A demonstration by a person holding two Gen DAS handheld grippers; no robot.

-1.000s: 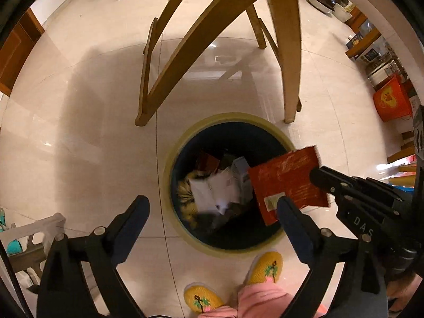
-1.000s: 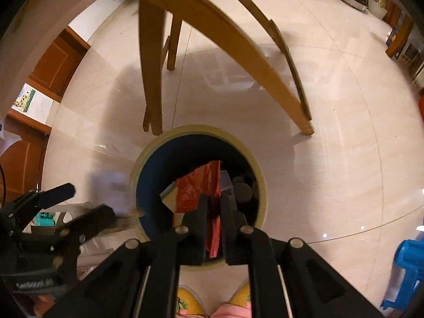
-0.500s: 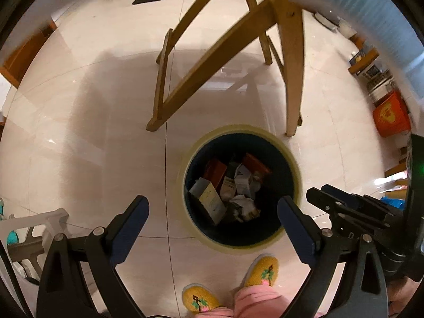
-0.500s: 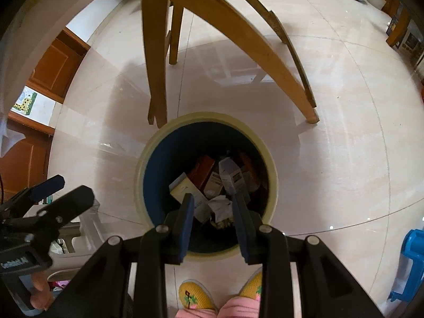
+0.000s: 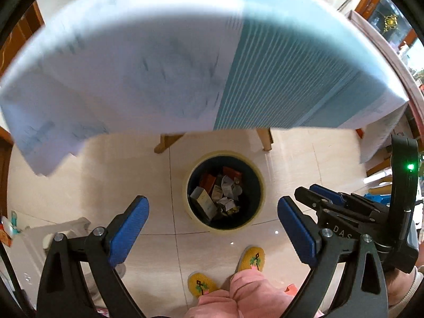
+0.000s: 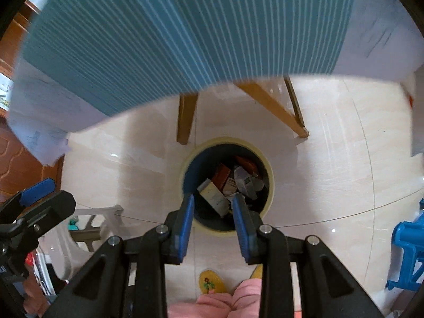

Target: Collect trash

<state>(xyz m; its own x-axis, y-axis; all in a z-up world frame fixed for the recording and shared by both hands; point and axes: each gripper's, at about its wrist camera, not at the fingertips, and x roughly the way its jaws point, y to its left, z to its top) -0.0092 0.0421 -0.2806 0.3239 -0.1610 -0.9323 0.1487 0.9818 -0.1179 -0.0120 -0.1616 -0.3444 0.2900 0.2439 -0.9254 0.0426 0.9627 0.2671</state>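
Left claw (image 5: 213, 218) gaped wide, empty; right claw (image 6: 213, 218) partly apart, empty. "DAS" legible on right claw body. Bin (image 5: 261, 185) upright, holding cartons (image 5: 204, 201).

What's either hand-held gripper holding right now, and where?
Nothing. The left hand-held gripper is wide open, the right hand-held gripper open and empty. The trash lies in the bin below.

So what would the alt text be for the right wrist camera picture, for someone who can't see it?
Looking down past the open, empty right gripper into a round trash bin on a pale tiled floor, filled with small cartons and crumpled paper. A blue-striped tablecloth hangs across the top over wooden table legs, and the left gripper shows at left.
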